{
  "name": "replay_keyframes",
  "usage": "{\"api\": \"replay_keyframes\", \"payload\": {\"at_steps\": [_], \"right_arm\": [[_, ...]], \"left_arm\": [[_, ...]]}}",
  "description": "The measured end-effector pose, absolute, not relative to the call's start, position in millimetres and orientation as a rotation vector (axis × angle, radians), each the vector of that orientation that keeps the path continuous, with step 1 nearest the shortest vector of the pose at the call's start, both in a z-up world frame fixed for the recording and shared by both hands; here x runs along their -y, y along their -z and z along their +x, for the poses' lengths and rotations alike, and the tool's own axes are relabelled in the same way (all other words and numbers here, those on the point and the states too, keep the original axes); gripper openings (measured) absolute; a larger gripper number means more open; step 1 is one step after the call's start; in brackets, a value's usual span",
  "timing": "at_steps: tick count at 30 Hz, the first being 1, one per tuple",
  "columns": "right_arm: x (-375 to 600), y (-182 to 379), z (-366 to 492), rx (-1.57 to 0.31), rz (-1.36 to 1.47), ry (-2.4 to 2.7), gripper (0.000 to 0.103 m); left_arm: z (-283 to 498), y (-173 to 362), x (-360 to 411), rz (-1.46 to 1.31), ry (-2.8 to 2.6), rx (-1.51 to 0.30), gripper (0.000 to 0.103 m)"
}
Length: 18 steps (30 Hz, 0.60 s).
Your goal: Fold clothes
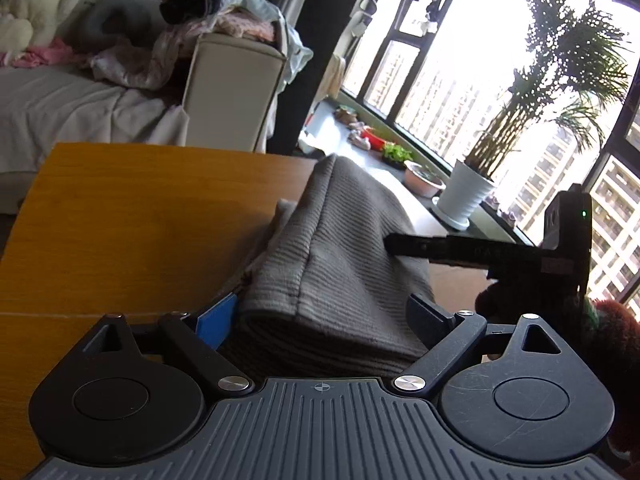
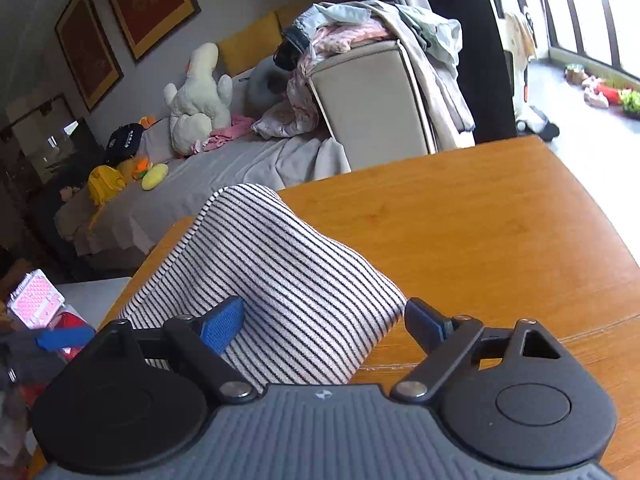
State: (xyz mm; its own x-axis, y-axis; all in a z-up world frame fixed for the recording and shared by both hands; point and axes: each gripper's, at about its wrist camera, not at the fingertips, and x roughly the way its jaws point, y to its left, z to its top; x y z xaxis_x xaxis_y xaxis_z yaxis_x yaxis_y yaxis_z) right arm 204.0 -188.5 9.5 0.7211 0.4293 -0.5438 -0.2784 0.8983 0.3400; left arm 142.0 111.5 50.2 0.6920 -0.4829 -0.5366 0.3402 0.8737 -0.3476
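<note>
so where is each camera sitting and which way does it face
Left wrist: on the left gripper, looking down its open fingers over a folded grey garment toward the windows; the right gripper crosses at right.
Right wrist: on the right gripper, open around a striped garment, facing the sofa and wall pictures.
Shared: the wooden table, sofa armrest with clothes pile.

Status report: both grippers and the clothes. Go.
Left gripper open astride folded grey garment. Right gripper open over striped garment. Nothing obstructing.
</note>
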Motion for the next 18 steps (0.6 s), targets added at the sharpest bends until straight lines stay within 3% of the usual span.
{"api": "replay_keyframes", "payload": {"at_steps": [5,11,18], "right_arm": [[200.2,-16.0,175.0,-0.666,0.270,-0.404,0.090],[211.5,-5.5,133.8,-0.725,0.452,-0.475,0.092],[173.8,7.3,111.2,-0.682,0.300,-0.546,0.094]], "left_arm": [[156.3,-68.5,-114.8,-0.251,0.416,-0.608,0.098],[184.2,-22.0,-93.8,-0.193,0.414,-0.740,0.098],[187.1,-5.5,-107.3,-0.287,0.433,-0.785,0.094]]}}
